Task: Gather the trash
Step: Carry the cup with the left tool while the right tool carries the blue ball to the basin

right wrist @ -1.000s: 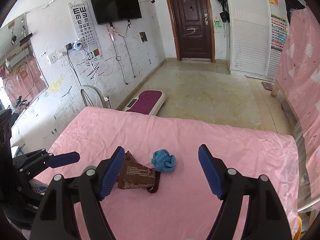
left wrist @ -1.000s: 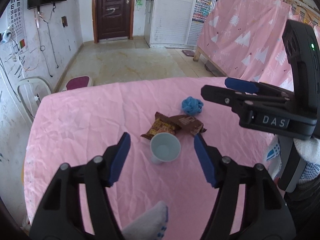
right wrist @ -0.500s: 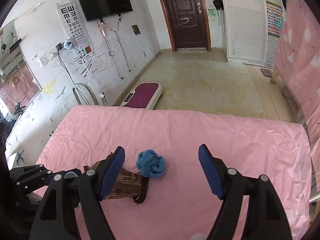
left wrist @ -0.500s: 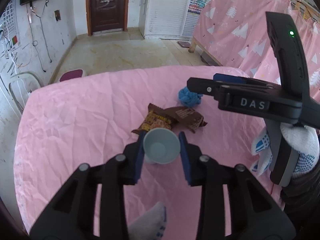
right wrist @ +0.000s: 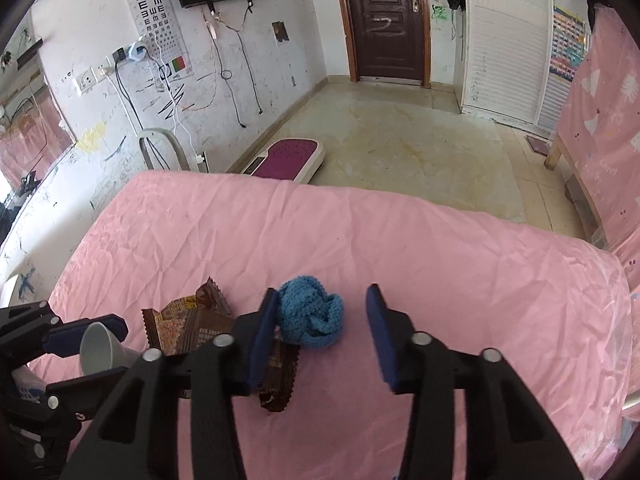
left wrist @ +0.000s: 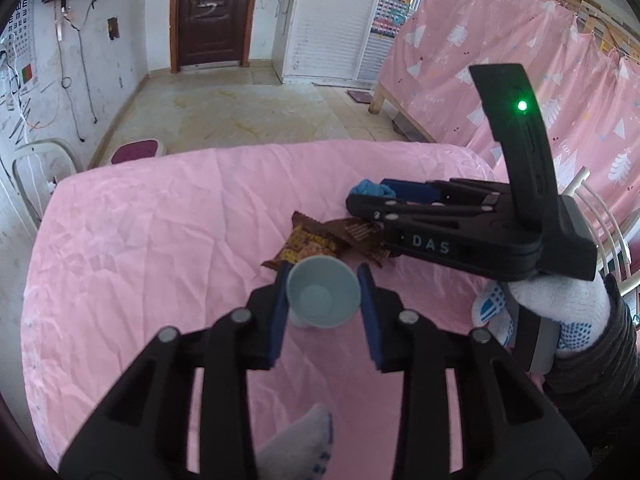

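A pale paper cup [left wrist: 323,298] stands upright on the pink sheet [left wrist: 140,248], and nothing shows inside it but its own bottom. The left gripper [left wrist: 323,300] is clamped on the cup, one blue pad on each side of its rim; its jaws have just been closing. Just beyond the cup lie two snack wrappers, a yellow patterned one [left wrist: 306,246] touching a dark brown one [left wrist: 362,236]; the print on the brown one is too small to read. Farther from the cup, past the wrappers, sits a blue crumpled knit ball [right wrist: 312,316]. The right gripper [right wrist: 320,320] has the ball between its pads: its left pad touches it, the right pad stands clear, and its jaws have just been closing. Its side reads "DAS". On the far wall hangs an eye chart [right wrist: 154,8] headed with a large "E".
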`<act>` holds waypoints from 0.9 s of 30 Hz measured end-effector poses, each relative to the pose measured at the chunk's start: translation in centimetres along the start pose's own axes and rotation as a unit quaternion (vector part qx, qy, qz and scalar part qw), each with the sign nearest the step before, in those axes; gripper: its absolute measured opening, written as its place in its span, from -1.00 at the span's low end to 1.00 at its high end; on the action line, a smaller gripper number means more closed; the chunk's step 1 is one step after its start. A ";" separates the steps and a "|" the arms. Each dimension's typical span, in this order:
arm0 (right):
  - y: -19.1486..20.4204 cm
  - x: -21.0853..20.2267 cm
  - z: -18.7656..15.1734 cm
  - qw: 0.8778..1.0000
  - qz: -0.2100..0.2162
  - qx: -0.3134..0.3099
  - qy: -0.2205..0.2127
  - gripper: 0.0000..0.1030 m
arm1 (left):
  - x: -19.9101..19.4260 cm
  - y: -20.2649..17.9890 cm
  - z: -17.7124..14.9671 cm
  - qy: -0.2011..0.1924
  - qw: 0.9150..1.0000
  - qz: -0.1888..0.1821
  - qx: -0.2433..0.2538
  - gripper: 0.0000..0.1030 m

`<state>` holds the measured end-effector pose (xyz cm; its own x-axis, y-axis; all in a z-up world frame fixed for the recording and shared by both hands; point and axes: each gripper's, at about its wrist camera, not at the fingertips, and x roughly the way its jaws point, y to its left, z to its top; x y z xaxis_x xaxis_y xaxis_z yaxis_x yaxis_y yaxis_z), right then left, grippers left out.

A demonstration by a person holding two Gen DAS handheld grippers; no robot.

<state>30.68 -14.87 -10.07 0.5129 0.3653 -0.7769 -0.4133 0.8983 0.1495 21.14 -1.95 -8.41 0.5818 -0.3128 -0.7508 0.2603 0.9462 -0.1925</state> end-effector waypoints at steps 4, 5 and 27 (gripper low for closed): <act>0.5 -0.1 -0.2 1.000 -0.006 -0.013 -0.004 -0.68 | -0.6 0.5 -0.4 -0.003 1.000 0.001 -0.004 -0.39; 0.6 -0.2 -0.3 1.000 -0.008 -0.015 -0.006 -0.68 | -0.7 0.5 -0.3 -0.004 1.000 0.002 -0.006 -0.39; -1.4 -10.1 -2.4 0.994 -0.010 0.016 -0.104 -0.68 | -6.4 -3.9 0.2 -0.056 0.997 0.053 0.025 -0.39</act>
<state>24.26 -20.42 -3.87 0.6670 0.3871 -0.6367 -0.3786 0.9120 0.1578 16.50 -3.65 -2.74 0.6891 -0.2220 -0.6898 0.2296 0.9698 -0.0828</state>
